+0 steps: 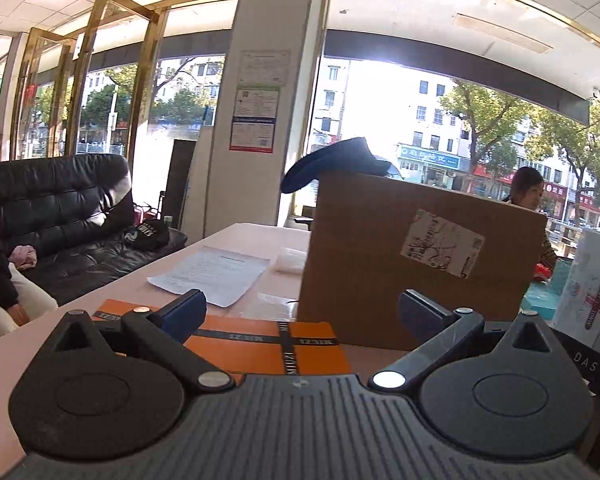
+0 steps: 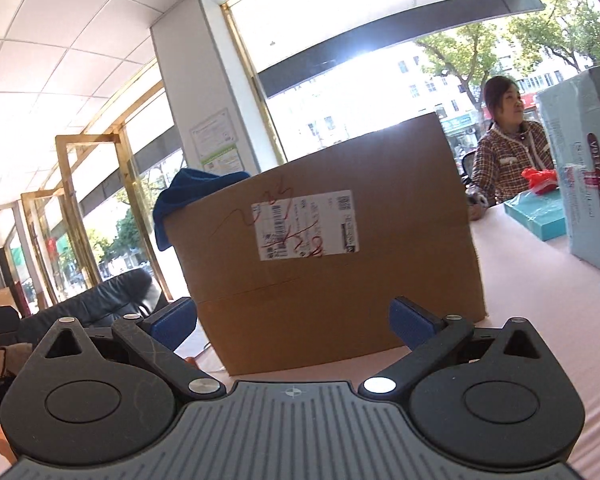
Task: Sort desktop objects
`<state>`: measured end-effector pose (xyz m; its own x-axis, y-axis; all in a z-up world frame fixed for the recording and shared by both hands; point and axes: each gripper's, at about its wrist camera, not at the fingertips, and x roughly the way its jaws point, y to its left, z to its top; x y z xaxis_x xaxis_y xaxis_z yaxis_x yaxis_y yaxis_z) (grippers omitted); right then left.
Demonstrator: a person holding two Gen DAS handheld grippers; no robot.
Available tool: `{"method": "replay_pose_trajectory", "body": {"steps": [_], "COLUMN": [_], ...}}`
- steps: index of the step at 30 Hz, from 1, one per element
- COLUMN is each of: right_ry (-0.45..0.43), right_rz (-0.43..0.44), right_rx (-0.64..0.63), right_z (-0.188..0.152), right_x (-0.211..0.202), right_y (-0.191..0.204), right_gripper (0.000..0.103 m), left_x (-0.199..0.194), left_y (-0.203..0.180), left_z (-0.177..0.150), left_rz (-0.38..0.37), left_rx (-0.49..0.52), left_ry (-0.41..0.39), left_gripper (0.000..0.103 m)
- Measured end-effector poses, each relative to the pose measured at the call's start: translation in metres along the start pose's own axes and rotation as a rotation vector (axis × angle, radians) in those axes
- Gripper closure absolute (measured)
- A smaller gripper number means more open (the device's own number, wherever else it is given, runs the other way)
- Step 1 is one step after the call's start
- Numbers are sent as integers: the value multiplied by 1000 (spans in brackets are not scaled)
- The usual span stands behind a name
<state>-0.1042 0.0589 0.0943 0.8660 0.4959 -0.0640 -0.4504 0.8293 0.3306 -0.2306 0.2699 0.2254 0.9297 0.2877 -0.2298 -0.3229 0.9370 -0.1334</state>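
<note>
A brown cardboard box (image 1: 380, 280) (image 2: 380, 280) with a shipping label stands on the pale pink table (image 1: 236, 236) (image 2: 540, 304). A dark blue cloth (image 1: 340, 162) (image 2: 192, 196) hangs over its far left rim. A flat orange box (image 1: 252, 344) crossed by black tape lies in front of the cardboard box on the left. My left gripper (image 1: 304, 312) is open above the orange box, with nothing between its fingers. My right gripper (image 2: 294, 322) is open too, close in front of the cardboard box and apart from it.
A printed sheet of paper (image 1: 212, 274) and a small white roll (image 1: 290, 260) lie behind the orange box. A tall pale carton (image 2: 584, 168) and a teal flat box (image 2: 536, 216) stand at the right. A seated person (image 2: 508, 152) is at the far end. A black sofa (image 1: 60, 216) lines the left.
</note>
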Motion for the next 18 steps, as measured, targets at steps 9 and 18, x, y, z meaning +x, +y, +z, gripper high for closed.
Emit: {"method": "replay_pose_trajectory", "body": {"steps": [9,18], "right_ry": [-64,146], "right_rz": [-310,-446], "right_rx": [31,2], "right_z": [26,-13], "right_x": [-77,-52], "right_y": [-115,-152], "right_gripper": [0,0], "left_x": [66,163], "left_y": [-161,-176], "left_z": [-59,-142], "left_rz": [-265,-141], "left_rx": [80,96], "left_ry": [164,430], "left_gripper": [0,0]}}
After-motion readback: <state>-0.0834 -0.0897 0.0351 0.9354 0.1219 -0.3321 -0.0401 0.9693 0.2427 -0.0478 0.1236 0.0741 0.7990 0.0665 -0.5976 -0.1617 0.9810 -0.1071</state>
